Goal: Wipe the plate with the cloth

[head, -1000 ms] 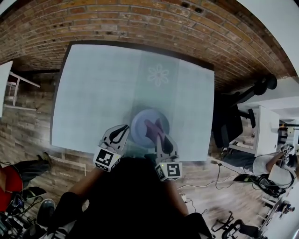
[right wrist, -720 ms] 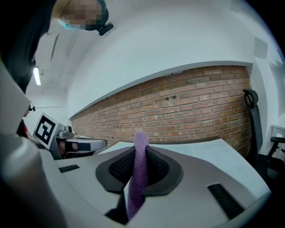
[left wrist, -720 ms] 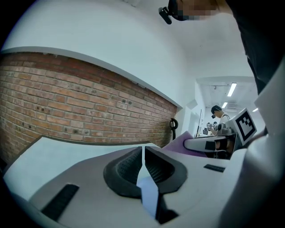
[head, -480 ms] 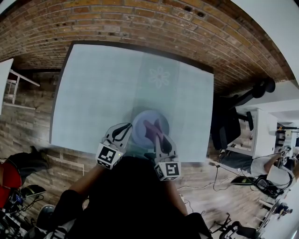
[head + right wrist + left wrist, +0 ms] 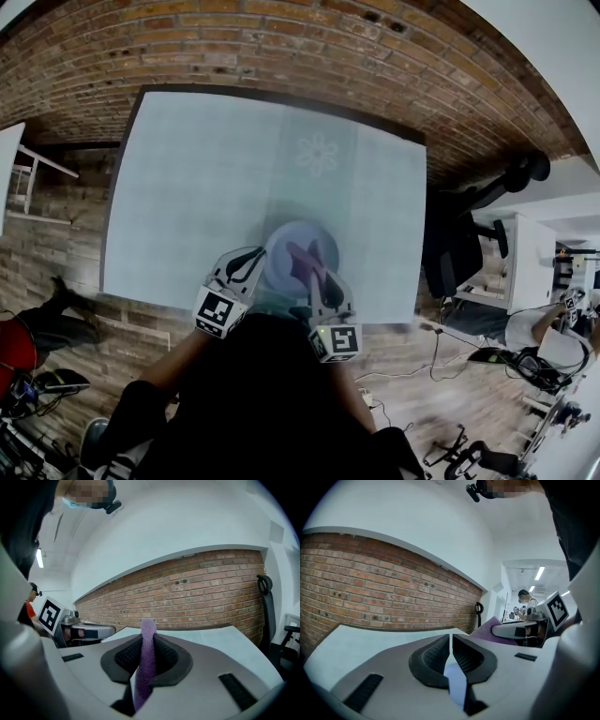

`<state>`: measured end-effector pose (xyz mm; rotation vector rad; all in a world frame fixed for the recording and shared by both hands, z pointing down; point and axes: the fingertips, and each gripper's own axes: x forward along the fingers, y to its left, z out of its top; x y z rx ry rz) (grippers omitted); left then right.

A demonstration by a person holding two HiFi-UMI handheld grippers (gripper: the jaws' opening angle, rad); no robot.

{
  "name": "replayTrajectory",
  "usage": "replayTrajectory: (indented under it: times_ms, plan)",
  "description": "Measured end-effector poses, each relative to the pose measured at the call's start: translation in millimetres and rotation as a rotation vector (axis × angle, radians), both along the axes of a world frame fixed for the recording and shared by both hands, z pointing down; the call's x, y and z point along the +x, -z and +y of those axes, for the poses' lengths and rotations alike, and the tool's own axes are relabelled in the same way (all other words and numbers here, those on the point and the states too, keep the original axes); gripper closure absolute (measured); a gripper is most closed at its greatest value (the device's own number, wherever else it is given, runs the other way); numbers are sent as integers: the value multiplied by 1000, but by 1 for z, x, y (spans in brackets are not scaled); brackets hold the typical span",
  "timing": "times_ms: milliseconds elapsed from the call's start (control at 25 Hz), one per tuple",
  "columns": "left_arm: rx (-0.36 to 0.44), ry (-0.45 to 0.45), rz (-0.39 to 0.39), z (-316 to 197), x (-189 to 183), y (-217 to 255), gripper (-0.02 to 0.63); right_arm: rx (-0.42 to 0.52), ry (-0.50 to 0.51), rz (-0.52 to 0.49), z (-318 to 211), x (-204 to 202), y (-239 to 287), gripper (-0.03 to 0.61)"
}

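Observation:
A pale lavender plate (image 5: 284,242) sits near the front edge of the light table (image 5: 187,187). My left gripper (image 5: 255,257) is at the plate's left rim, shut on that rim; the pale plate edge (image 5: 457,681) shows between the jaws of the left gripper (image 5: 451,641). A purple cloth (image 5: 306,256) lies across the plate. My right gripper (image 5: 314,274) is shut on it. In the right gripper view the cloth (image 5: 147,637) stands up as a folded strip between the jaws of the right gripper (image 5: 146,654).
A faint flower print (image 5: 317,150) marks the table's far middle. A black office chair (image 5: 473,225) stands off the table's right side. A brick wall (image 5: 197,592) runs behind the table. People and gear sit at the room's edges.
Both grippers, the plate and the cloth stay where they were. Only a person's legs on the floor at the left have shifted.

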<state>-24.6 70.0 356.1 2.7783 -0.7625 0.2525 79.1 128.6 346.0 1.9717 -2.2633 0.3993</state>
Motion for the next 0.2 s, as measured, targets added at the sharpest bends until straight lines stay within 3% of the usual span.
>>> replayTrajectory:
  times_ms: [200]
  plan:
    - [-2, -8, -3, 2, 0, 0, 568, -16, 6, -1, 2, -3, -1, 520]
